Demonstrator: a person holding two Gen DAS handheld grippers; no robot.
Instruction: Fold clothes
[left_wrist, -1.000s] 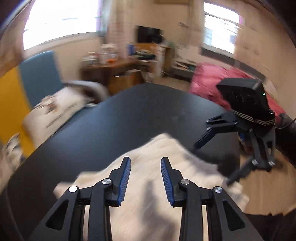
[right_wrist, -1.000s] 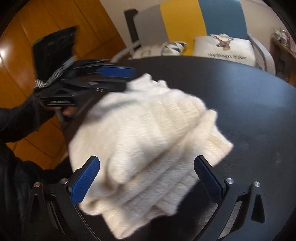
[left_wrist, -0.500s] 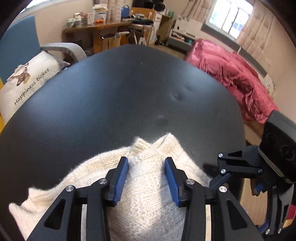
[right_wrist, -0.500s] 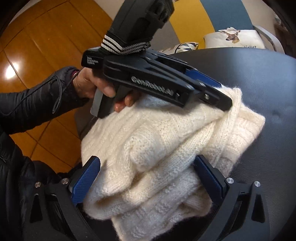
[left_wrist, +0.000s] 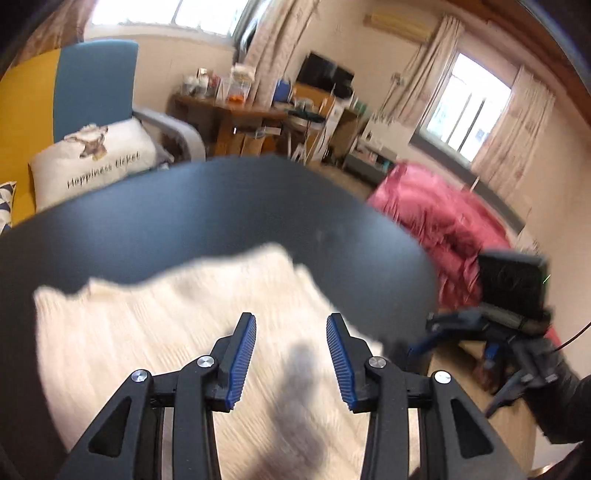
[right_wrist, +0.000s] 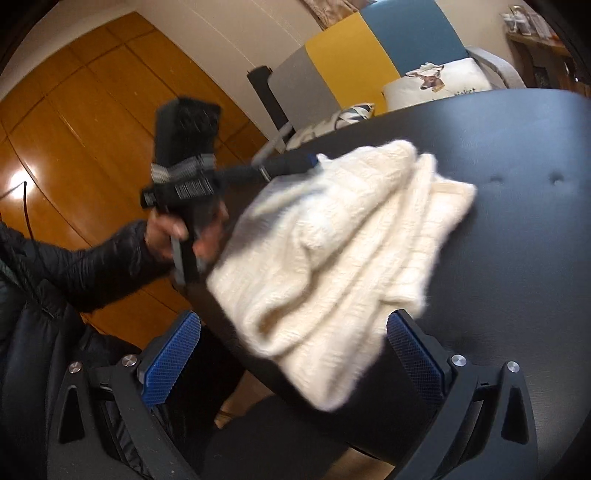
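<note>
A cream knit sweater (left_wrist: 166, 332) (right_wrist: 332, 240) lies folded in a loose bundle on the round black table (left_wrist: 221, 214) (right_wrist: 517, 147), one corner hanging over the near edge. My left gripper (left_wrist: 291, 321) hovers over the sweater with its jaws closing and nothing pressed between the blue pads. In the right wrist view its tips (right_wrist: 310, 162) reach the sweater's far left edge. My right gripper (right_wrist: 293, 354) stands wide open at the table's near edge, the overhanging corner between its pads but untouched. It shows blurred beside the table (left_wrist: 458, 354) in the left wrist view.
A chair with yellow and blue panels holds a printed cushion (left_wrist: 92, 158) behind the table. A pink quilt (left_wrist: 436, 221) lies to the right on the floor side, and a cluttered wooden desk (left_wrist: 236, 114) stands further back. A person's dark sleeve (right_wrist: 92, 266) is at the left.
The left gripper has drawn back from lying across the top of the sweater to its far left edge. The right gripper has pulled back, so more of the table edge shows.
</note>
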